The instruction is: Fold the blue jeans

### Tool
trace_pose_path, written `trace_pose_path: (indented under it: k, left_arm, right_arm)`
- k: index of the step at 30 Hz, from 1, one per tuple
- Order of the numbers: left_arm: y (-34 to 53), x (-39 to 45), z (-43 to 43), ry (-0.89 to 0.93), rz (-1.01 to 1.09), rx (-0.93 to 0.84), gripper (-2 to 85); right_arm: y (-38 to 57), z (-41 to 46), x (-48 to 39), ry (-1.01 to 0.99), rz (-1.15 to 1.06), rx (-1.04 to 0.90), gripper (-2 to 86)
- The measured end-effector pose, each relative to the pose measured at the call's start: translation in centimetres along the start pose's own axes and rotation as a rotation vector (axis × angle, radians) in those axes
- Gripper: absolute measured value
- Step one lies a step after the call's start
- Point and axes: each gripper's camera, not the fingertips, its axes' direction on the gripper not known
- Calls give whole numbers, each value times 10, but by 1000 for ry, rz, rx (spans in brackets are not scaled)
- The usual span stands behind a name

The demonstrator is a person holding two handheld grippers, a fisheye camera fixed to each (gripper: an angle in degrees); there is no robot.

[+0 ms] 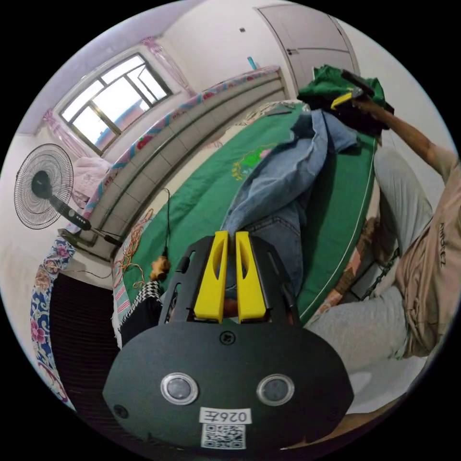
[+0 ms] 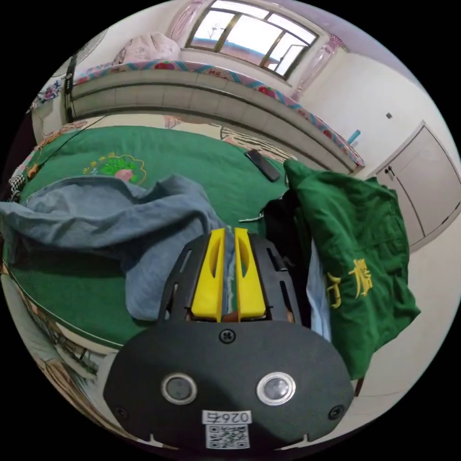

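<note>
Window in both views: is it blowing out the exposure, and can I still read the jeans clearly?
Left gripper view: window is washed out white, but the jeans stay evenly lit and sharp. Right gripper view: window is also overexposed; the jeans are clear, with a soft shadow beneath on the green cover. Both views have fisheye bending at the edges.

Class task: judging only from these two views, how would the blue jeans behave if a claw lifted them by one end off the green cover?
The blue jeans would probably hang floppy: they already lie in soft folds and sag between the left claw and the right claw. They look fairly heavy for cloth, since the denim drapes thickly. They seem unlikely to slip, because the weave looks coarse.
</note>
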Motion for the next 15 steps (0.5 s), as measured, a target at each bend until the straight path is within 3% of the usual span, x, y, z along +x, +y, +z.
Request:
trace_pose_path:
  k: [8,10,12,15]
  left_arm:
    - [11,-1,-3,11,-44,61,9]
    - [14,-5,-2,23,-69,81,9]
    - [17,-9,1,39,-98,94,8]
    - [27,-10,-1,77,-94,114,9]
  right_arm:
    - [35,-4,30,-190,-81,249,78]
    - [25,14,33,-171,-72,193,37]
    - [4,52,40,-207,-86,-56,0]
    - [0,46,57,-157,-102,-22,-7]
